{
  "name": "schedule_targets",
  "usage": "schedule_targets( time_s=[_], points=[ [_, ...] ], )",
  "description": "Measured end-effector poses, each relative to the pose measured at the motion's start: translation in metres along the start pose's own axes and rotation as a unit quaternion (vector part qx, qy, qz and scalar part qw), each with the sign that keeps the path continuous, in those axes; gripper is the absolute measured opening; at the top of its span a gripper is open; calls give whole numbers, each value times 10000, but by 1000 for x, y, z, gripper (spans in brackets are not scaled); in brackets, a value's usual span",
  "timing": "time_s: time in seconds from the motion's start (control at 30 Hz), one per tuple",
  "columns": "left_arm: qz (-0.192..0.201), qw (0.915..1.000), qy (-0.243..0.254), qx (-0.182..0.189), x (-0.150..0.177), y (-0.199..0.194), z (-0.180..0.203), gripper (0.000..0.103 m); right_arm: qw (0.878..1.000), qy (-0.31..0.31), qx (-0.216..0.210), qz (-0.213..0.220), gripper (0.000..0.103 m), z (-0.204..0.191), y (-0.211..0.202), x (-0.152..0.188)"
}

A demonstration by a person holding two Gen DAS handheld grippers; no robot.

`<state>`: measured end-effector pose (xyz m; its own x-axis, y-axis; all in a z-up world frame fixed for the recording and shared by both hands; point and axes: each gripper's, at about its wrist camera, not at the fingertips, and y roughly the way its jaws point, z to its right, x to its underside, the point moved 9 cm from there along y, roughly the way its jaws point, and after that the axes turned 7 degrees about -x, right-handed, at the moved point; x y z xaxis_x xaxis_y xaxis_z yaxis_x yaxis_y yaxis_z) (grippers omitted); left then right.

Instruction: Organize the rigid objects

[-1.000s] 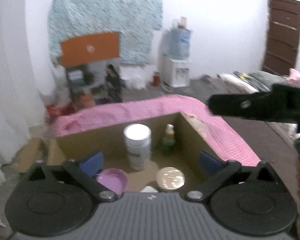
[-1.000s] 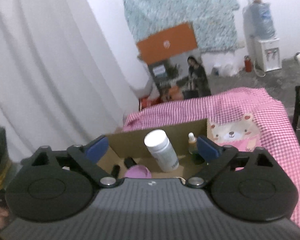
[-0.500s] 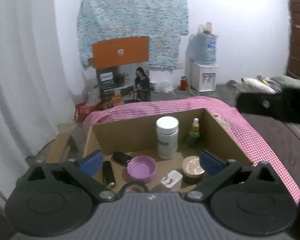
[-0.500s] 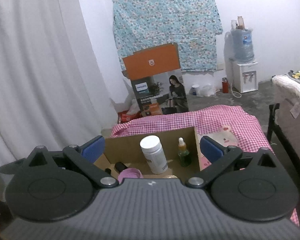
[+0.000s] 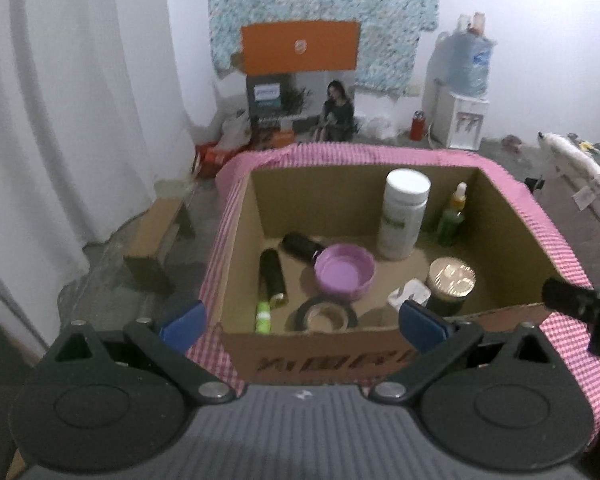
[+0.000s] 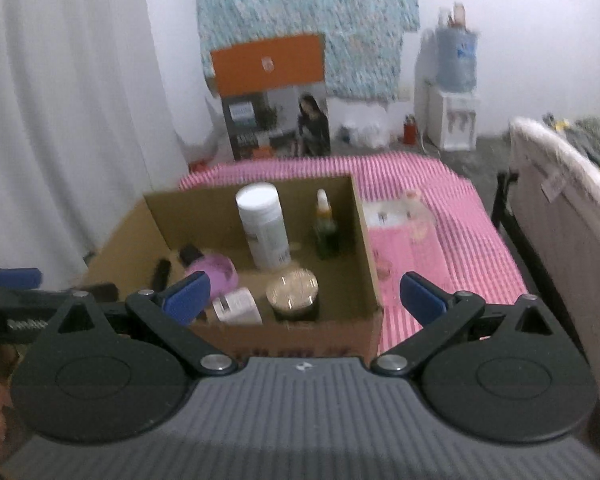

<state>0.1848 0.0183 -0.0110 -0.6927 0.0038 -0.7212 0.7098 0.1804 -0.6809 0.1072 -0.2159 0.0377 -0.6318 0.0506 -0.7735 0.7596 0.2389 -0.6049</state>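
Our left tool is wide open and holds nothing. Its two blue tips sit far apart, just in front of the near wall of the box. They do not touch it as far as we can tell.

Our right tool is wide open too, and it is empty. Its left tip shows in front of the things in the box, and its right tip shows over the pink cloth on the desk.

The box stands just ahead of both tools, on the pink cloth. Inside, at the far side from the left tool, a white bottle stands up, with a small green dropper right of it. Nearer to us lies a purple lid, open side up. Left of it lie two dark tubes, and a small green thing lies by the near wall. A roll of black tape lies flat close to the left tool. Next to the tool's right tip are a small white thing and a jar with a gold top.

At the right edge of the left view we see a dark piece of the other tool.
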Motion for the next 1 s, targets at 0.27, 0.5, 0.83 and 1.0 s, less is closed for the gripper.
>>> schedule_targets(
  time_s=[0.27,0.5,0.83,1.0],
  points=[
    [-131,9999,16,-45,6,1,1,103,9988,-63,-268,-415,102,-16,24,11],
    [-221,9997,71,-92,8,5,2,103,9980,-77,-312,-551,102,-22,33,10],
    [-220,9997,44,-57,5,6,1,103,9980,-102,-246,-579,102,-19,34,10],
    [-206,9998,41,-73,3,6,-1,103,9979,-126,-245,-581,102,-20,32,10]
  ],
)
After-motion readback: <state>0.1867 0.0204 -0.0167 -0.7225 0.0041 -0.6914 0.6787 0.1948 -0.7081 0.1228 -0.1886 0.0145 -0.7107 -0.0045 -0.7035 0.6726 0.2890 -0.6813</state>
